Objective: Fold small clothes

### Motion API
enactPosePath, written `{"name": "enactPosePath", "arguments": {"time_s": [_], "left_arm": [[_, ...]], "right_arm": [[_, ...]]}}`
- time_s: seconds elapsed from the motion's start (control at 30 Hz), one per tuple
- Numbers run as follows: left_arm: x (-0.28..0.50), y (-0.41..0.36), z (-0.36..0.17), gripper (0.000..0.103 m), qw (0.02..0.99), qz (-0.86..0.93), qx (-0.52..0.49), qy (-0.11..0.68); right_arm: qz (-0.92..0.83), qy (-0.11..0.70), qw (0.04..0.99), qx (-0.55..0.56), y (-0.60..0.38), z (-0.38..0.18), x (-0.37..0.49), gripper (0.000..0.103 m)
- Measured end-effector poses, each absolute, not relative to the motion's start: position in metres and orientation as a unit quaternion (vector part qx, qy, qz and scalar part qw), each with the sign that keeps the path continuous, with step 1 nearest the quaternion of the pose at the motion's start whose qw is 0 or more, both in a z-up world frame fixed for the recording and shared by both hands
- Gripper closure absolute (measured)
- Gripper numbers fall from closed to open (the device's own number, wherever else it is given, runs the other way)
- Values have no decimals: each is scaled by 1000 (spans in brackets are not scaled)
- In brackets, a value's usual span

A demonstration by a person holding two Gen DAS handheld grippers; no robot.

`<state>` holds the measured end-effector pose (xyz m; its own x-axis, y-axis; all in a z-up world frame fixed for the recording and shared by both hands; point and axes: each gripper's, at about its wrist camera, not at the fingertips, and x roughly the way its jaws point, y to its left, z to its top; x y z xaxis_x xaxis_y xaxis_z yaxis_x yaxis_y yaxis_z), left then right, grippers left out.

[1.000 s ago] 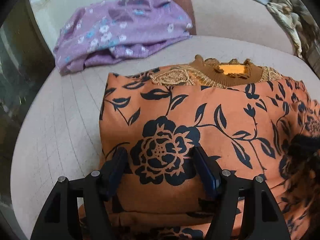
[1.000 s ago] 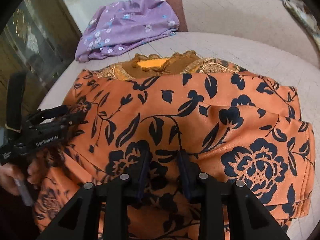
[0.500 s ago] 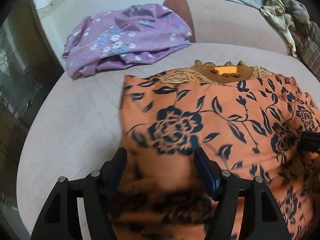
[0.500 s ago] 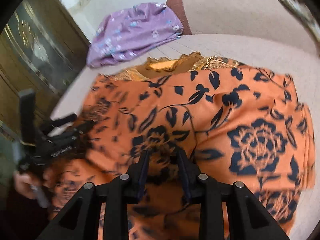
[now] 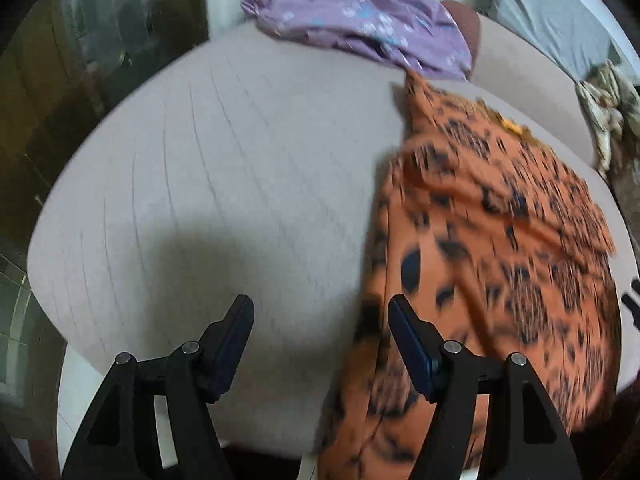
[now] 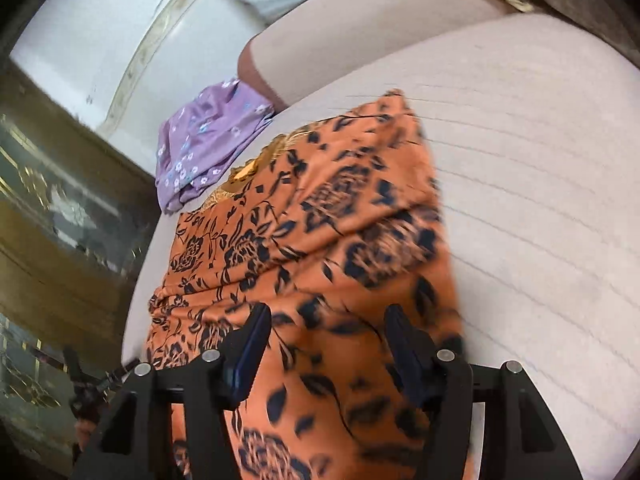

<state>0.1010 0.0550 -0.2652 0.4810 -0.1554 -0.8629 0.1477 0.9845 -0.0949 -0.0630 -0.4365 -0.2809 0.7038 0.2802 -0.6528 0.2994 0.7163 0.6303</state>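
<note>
Orange floral garment (image 5: 492,248) lies folded on the beige cushion (image 5: 224,184), hem end hanging over the cushion's near edge. Black flower-and-leaf print, gold-brown collar (image 6: 244,172) at its far end. Heavy motion blur on the garment in the left wrist view; sharper in the right wrist view (image 6: 304,248).

Left gripper (image 5: 320,332): jaws spread wide, nothing between them. It sits over bare cushion just left of the garment's left edge; its right finger (image 5: 408,340) is at or just over that edge, contact cannot be told because of blur.

Right gripper (image 6: 326,344): jaws spread wide, above the garment's near part, fabric visible in the gap and below both fingers. Not pinching; whether the fingertips touch the cloth cannot be told.

Purple floral garment (image 5: 360,20) is bunched at the cushion's far left corner, beyond the orange garment's collar end, close to it but a strip of cushion shows between them in the right wrist view (image 6: 208,140).

Sofa backrest (image 6: 360,28) rises behind the orange garment, with grey cloth (image 5: 552,28) on top. A cream patterned cloth (image 5: 608,116) hangs at the backrest's right end, right of the orange garment.

Dark wood-and-glass cabinet (image 6: 60,220) stands left of the cushion.
</note>
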Motion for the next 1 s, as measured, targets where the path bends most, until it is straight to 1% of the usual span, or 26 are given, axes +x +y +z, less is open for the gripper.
{"name": "enactPosePath", "arguments": {"time_s": [0.07, 0.1, 0.17, 0.2, 0.23, 0.37, 0.4, 0.43, 0.5, 0.6, 0.63, 0.67, 0.73, 0.8, 0.9, 0.93, 0.97, 1.0], "left_arm": [[89, 53, -273, 34, 846, -117, -2, 520], [82, 50, -277, 43, 834, -143, -4, 532], [69, 43, -278, 54, 833, -158, 21, 529], [62, 38, -279, 69, 829, -172, 36, 532], [57, 36, -279, 73, 826, -181, 44, 533], [51, 41, -279, 73, 821, -185, 23, 539], [50, 43, -280, 66, 819, -190, 9, 542], [49, 44, -280, 48, 813, -200, -4, 547], [46, 46, -283, 30, 797, -228, -28, 559], [37, 39, -284, 31, 799, -232, -5, 555], [34, 40, -284, 35, 800, -231, -2, 553], [36, 39, -284, 42, 801, -230, -1, 553], [36, 42, -284, 73, 801, -221, -6, 557], [40, 47, -285, 88, 797, -216, -20, 563], [43, 55, -288, 88, 795, -217, -33, 565], [43, 54, -288, 85, 796, -216, -29, 565], [42, 54, -288, 80, 794, -221, -33, 566], [44, 50, -289, 68, 791, -230, -38, 566]], "right_arm": [[-8, 383, 837, 391, -445, -282, -82, 40], [-10, 384, 834, 397, -450, -282, -91, 40], [-15, 386, 831, 401, -455, -282, -106, 40], [-19, 387, 830, 401, -458, -282, -115, 40], [-22, 389, 829, 402, -460, -283, -122, 40], [-27, 405, 815, 414, -464, -288, -145, 40], [-26, 409, 811, 418, -465, -289, -150, 40], [-24, 415, 806, 421, -465, -291, -155, 40], [-17, 427, 797, 427, -466, -295, -163, 40], [-15, 438, 789, 431, -465, -300, -172, 40], [-13, 441, 785, 434, -464, -303, -174, 40], [-7, 445, 780, 440, -462, -308, -176, 40], [6, 460, 765, 450, -455, -316, -176, 40], [13, 487, 751, 446, -442, -324, -174, 40], [1, 523, 744, 416, -421, -328, -171, 40], [-6, 530, 745, 406, -416, -327, -170, 40], [-14, 542, 741, 397, -411, -328, -168, 43], [-23, 555, 735, 389, -407, -330, -166, 51]]}}
